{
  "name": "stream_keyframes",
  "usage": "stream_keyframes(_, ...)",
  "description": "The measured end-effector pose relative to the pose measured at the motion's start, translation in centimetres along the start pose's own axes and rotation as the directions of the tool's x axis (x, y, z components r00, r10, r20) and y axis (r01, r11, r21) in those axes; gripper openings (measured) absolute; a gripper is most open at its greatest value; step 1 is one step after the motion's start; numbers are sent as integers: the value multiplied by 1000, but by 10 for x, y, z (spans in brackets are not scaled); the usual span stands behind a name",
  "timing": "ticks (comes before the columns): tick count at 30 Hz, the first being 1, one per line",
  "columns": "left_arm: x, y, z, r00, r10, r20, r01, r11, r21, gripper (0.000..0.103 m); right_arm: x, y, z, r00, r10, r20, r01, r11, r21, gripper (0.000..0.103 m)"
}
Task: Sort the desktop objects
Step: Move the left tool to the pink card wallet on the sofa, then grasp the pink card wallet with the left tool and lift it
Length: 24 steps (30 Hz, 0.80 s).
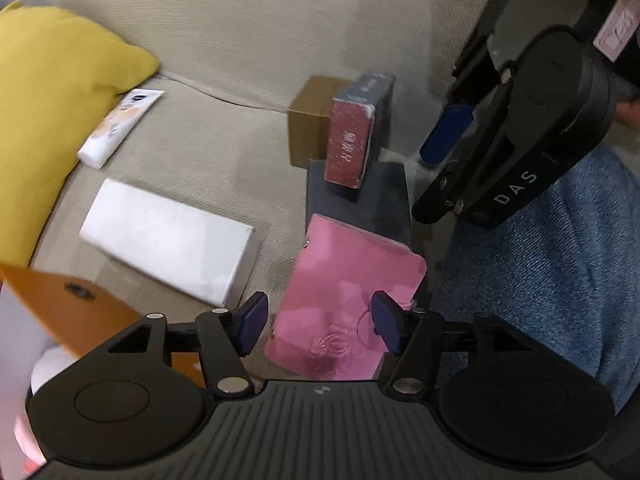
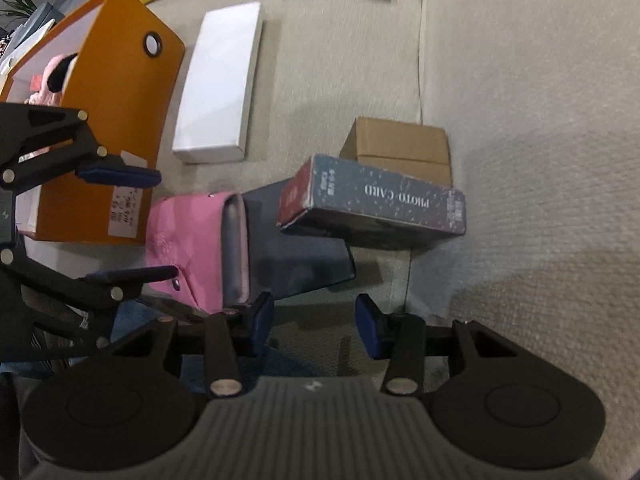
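Left wrist view: the left gripper (image 1: 320, 322) is seen wide open, holding nothing. The pink wallet (image 1: 344, 300) is found right under it, toward 12 o'clock, between the two pads but not pinched. Its long side runs from 6 to 12 o'clock. It rests partly on a dark flat box (image 1: 360, 200) on the sofa (image 1: 240, 40). The right gripper (image 2: 315, 326) is half open and empty, over that box's near edge. The left gripper is judged nearer the wallet. An orange box (image 2: 116, 120) is seen at 9 o'clock.
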<state>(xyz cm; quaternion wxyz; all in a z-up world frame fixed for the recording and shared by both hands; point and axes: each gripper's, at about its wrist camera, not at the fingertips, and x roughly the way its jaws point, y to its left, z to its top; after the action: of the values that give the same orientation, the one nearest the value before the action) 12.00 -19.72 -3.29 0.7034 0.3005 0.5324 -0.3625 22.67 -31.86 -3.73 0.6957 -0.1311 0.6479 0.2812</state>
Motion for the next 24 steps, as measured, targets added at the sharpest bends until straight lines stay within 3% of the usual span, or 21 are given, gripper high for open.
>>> stream_keyframes(8,20,4,16,997,-31,-69,35,998,61,81,16,-3,0,999,31,-37,-32,999,-13,46)
stream_keyframes(13,32,9,18,983,-143,-111,147,989,24,81,17,4,2,998,59,-17,-60,998,-37,46)
stream_keyframes(17,35,10,17,981,-161,-112,163,987,10,80,17,2,1,998,61,-6,-61,998,-28,44)
stream_keyframes(20,33,8,13,983,-150,-101,152,988,3,76,17,-3,3,997,80,-6,-80,997,1,43)
stream_keyframes(24,23,4,8,990,-103,-94,105,994,13,59,16,-4,3,996,86,1,-86,996,12,42)
